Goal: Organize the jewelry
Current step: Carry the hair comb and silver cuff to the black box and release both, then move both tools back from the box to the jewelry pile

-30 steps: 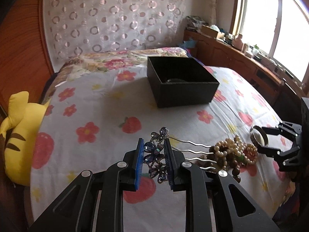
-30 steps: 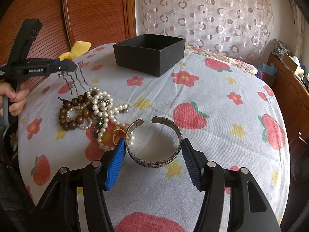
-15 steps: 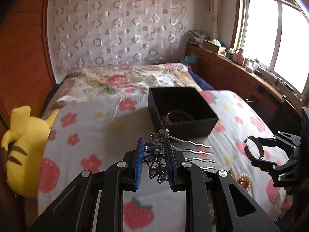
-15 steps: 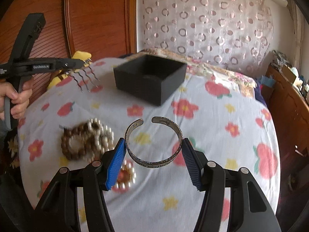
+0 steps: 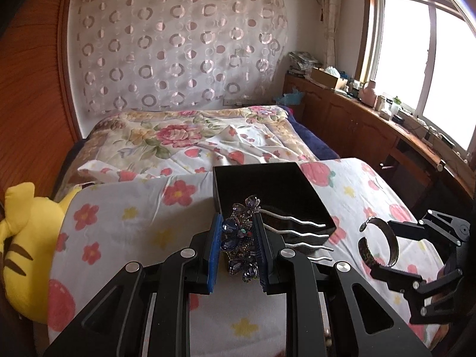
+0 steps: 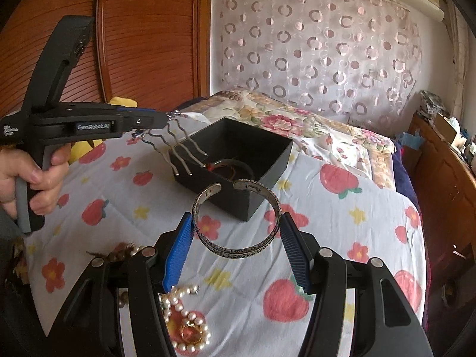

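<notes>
**Hair comb and cuff bracelet held at the black box**

The black box [image 6: 238,160] sits open on the strawberry-print sheet [image 6: 342,238] that covers the bed, and serves as the landmark here. A bangle [image 6: 232,166] lies inside it, on the bottom.

The left gripper [image 5: 238,247] has its blue-padded fingers [image 5: 214,253] pinching the jewelled purple head of a hair comb [image 5: 241,238]. The comb's wavy metal prongs stick out sideways and, in the right wrist view, hang over the box's near-left rim, their tips pointing down toward the inside. A hand [image 6: 32,175] grips the handle of this gripper, to the left of the box.

The right gripper [image 6: 235,253] has its fingers [image 6: 178,253] closed on the two sides of a silver cuff bracelet [image 6: 238,220], with the cuff's gap facing the box. The cuff is held in the air just in front of the box's near corner, on the side opposite the wall curtain [image 6: 312,50].

On the sheet, nearer than the box and below the right gripper, lie a pearl strand [image 6: 184,312], a gold ring [image 6: 190,333] and some brown beads [image 6: 122,251]. A yellow plush toy [image 5: 20,238] sits at the bed's edge, far left of the box.
</notes>
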Tool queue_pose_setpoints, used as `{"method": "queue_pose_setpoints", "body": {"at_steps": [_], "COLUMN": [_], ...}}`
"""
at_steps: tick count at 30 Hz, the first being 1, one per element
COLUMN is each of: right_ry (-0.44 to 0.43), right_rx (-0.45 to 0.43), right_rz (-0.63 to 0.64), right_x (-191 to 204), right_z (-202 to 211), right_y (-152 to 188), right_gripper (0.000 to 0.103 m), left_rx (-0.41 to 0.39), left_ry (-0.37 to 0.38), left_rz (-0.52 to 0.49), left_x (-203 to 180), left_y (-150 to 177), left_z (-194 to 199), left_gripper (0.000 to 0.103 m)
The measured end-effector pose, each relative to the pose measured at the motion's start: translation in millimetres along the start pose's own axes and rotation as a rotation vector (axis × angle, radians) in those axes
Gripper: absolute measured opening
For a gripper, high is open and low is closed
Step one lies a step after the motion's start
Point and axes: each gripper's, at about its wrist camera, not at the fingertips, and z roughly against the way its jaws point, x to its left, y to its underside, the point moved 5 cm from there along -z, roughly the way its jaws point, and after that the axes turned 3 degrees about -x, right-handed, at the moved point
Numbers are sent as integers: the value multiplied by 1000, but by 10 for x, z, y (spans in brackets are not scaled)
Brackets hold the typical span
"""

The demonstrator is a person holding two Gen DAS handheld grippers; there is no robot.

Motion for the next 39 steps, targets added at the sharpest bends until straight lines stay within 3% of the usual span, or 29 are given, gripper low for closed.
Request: {"method": "queue_pose_setpoints", "body": {"at_steps": [11,19,31,39], "right_ry": [20,18,7,11], "right_rx": [22,39,75,88], "right_rz": [-7,16,-1,-2], "right_x": [-94,-73,-40,-18], "right_z": [-180,-409,-900,-1057], "right_y": [-171,-335,-553,-634], "right_gripper": [62,62,62,62], "left_rx": [32,-8,-61,-86], "left_ry": [6,-3,-50,-63], "left_rz": [31,44,-6,-7], "left_x": [5,105,276,391], "left_y": [-82,-89,-53,27], "left_z": [-386,-257,126,279], "left_gripper": [19,26,48,77]}}
